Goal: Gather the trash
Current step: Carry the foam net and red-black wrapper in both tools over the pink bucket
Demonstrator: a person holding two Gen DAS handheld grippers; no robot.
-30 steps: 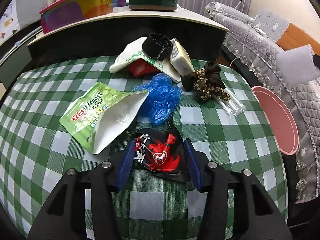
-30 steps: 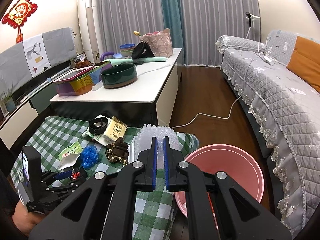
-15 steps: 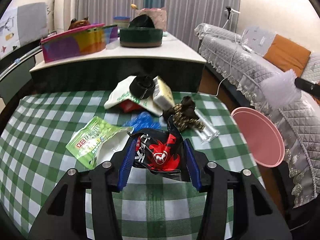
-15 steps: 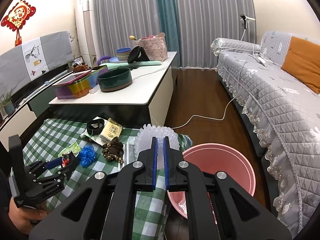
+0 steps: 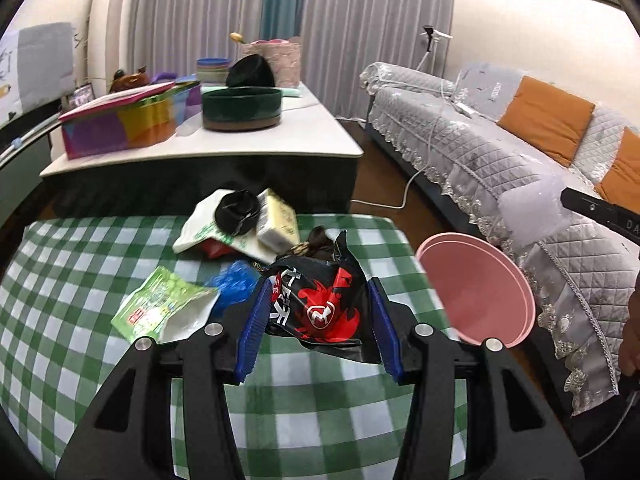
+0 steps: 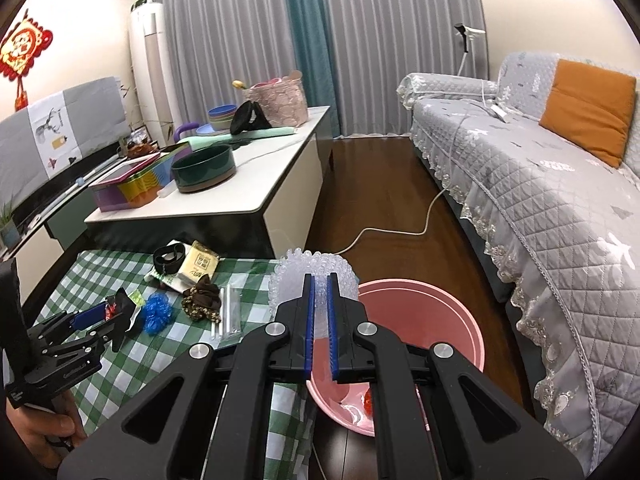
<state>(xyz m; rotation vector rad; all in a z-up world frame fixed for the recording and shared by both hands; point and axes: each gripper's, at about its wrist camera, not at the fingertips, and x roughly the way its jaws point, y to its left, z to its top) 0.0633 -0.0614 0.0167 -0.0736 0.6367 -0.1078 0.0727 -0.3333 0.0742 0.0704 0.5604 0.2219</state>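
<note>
Where the green checked tablecloth (image 5: 80, 280) fills the left, a green packet (image 5: 160, 308), a blue plastic wad (image 5: 234, 286) and other clutter lie on it; the left gripper (image 5: 316, 316) pinches a black and red wrapper (image 5: 320, 300) above the cloth; the pink bin (image 6: 420, 320) stands on the wooden floor beside the table; the right gripper (image 6: 319, 312) is pressed together on bubble wrap (image 6: 312, 276) over the bin's near edge; a grey sofa (image 6: 540, 200) lines the right.

— What stands on the far white worktop (image 6: 256, 184)?
— A dark green round bowl (image 6: 203, 168) beside a multicoloured tin box (image 6: 128, 190).
— And to the right?
— A grey quilted sofa (image 6: 560, 208) bearing an orange cushion (image 6: 588, 108); a white cable (image 6: 384, 232) crosses the dark wooden floor (image 6: 376, 184).
</note>
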